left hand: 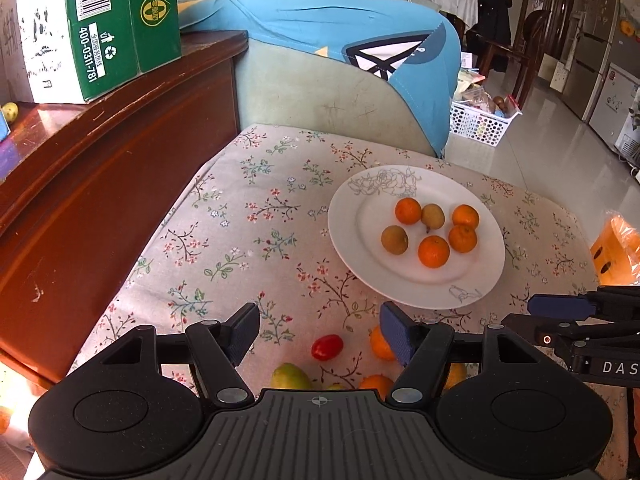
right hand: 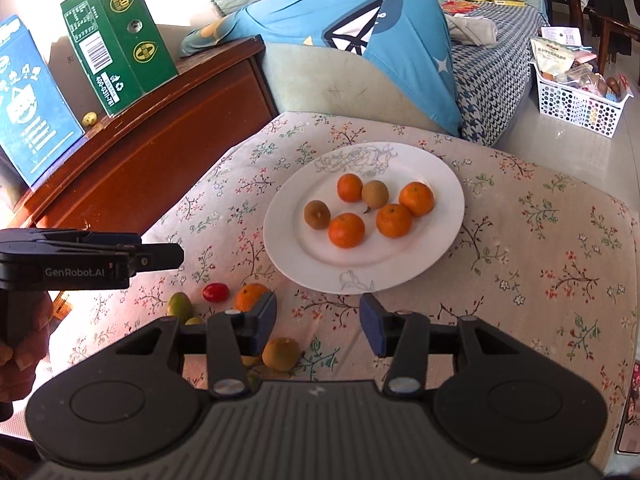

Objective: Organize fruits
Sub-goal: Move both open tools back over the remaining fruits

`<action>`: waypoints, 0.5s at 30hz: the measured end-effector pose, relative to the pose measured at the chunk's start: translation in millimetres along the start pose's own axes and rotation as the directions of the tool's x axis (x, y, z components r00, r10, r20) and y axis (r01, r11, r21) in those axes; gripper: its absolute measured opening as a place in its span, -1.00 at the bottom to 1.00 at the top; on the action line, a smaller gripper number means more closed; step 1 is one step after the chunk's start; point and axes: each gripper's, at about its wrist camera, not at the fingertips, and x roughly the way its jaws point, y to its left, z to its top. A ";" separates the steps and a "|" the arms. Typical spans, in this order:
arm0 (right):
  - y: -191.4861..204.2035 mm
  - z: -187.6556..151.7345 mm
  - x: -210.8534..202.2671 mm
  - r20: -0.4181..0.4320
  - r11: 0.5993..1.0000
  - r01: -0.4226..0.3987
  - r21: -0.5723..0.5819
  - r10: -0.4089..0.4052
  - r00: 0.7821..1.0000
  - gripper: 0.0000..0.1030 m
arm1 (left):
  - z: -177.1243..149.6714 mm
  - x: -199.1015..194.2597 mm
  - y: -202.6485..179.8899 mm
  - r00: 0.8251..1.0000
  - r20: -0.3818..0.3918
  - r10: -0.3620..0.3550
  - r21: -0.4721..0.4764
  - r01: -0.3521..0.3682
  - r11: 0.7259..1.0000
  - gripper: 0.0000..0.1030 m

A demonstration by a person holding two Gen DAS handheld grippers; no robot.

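Loosely, red tomato (right hand: 216, 292) long axis sideways, w/ tip toward orange (right hand: 251, 296)

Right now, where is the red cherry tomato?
The red cherry tomato lies on the floral cloth off the white plate, between a green fruit and a loose orange; in the left wrist view it sits between the fingers.

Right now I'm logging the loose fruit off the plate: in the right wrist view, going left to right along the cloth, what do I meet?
Green mango-like fruit → red cherry tomato → orange mandarin, partly behind the right gripper's finger.
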 end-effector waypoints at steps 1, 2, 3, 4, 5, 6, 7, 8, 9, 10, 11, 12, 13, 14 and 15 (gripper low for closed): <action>1.3 -3.8 0.6 -0.009 1.000 -0.001 -0.003 0.001 1.000 -0.08 | -3.0 -1.3 1.2 1.000 -0.003 0.005 -0.001 -0.005 1.000 0.30; 2.7 -6.6 1.3 -0.015 1.000 -0.004 -0.005 0.004 1.000 -0.08 | -5.1 -2.3 2.0 1.000 -0.006 0.009 -0.002 -0.009 1.000 0.30; 4.1 -8.8 1.6 -0.019 1.000 -0.006 -0.009 0.006 1.000 -0.08 | -8.1 -3.9 3.4 1.000 -0.008 0.012 -0.004 -0.012 1.000 0.30; 5.8 -12.1 1.6 -0.023 1.000 -0.007 -0.016 0.007 1.000 -0.08 | -11.8 -5.6 4.6 1.000 -0.009 0.013 -0.005 -0.013 1.000 0.30; 7.2 -14.3 1.6 -0.026 1.000 -0.008 -0.021 0.007 1.000 -0.08 | -15.0 -7.1 5.6 1.000 -0.012 0.014 -0.005 -0.014 1.000 0.30; 8.8 -16.8 1.9 -0.030 1.000 -0.010 -0.025 0.009 1.000 -0.08 | -18.1 -8.2 6.4 1.000 -0.015 0.016 -0.005 -0.016 1.000 0.30; 10.5 -20.2 2.1 -0.037 1.000 -0.016 -0.027 0.015 0.999 -0.08 | -22.0 -9.2 7.6 1.000 -0.022 0.018 -0.006 -0.018 1.000 0.30; 11.8 -22.6 2.4 -0.043 0.999 -0.020 -0.028 0.019 0.999 -0.08 | -25.1 -9.4 8.3 0.999 -0.031 0.017 -0.006 -0.017 1.000 0.30; 13.7 -25.6 2.6 -0.049 0.999 -0.025 -0.032 0.023 0.999 -0.08 | -27.7 -9.8 8.7 0.999 -0.038 0.015 -0.005 -0.015 1.000 0.30; 15.4 -28.4 2.9 -0.054 0.999 -0.028 -0.037 0.026 0.998 -0.08 | -31.8 -10.3 8.9 0.999 -0.044 0.016 -0.002 -0.016 1.000 0.30; 17.3 -31.5 3.1 -0.059 0.999 -0.031 -0.043 0.028 0.998 -0.08 | -35.0 -11.1 8.8 0.999 -0.049 0.020 0.001 -0.020 1.000 0.30; 18.8 -33.9 3.5 -0.064 0.998 -0.033 -0.048 0.030 0.997 -0.08 | -37.7 -11.6 8.8 0.998 -0.054 0.023 0.006 -0.023 1.000 0.30; 21.1 -37.4 4.3 -0.071 0.998 -0.037 -0.055 0.033 0.997 -0.08 | -41.1 -11.7 8.8 0.998 -0.064 0.027 0.011 -0.027 1.000 0.30; 23.0 -40.1 5.4 -0.079 0.997 -0.039 -0.061 0.035 0.996 -0.08 | -43.3 -11.4 9.0 0.997 -0.072 0.032 0.014 -0.032 0.999 0.30; 24.8 -42.8 6.9 -0.087 0.997 -0.041 -0.067 0.036 0.996 -0.05 | -46.1 -10.7 9.3 0.996 -0.084 0.039 0.017 -0.038 0.999 0.30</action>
